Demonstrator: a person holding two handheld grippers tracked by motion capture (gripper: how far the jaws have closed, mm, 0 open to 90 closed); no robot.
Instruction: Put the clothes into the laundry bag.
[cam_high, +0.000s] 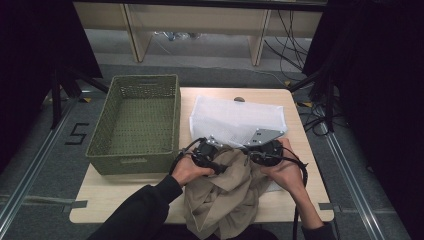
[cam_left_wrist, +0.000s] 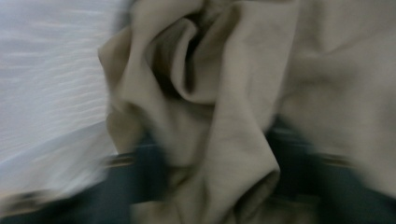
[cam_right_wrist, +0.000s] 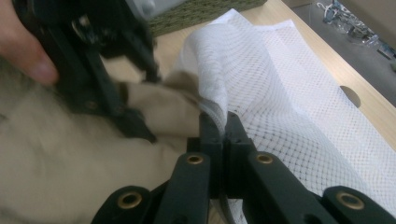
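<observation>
A crumpled beige garment lies at the table's front edge and hangs partly over it. Behind it a white mesh bag lies flat. My left gripper is shut on a thick fold of the garment, which fills the gap between its blurred jaws. My right gripper is shut on the raised edge of the mesh bag, lifting it beside the beige cloth. In the right gripper view the left gripper pushes cloth toward that raised edge. The right gripper sits just right of the left one.
A green woven basket stands with nothing in it on the table's left half, close to the left hand. The wooden table has bare room at the front left. Cables and shelf legs lie on the floor beyond.
</observation>
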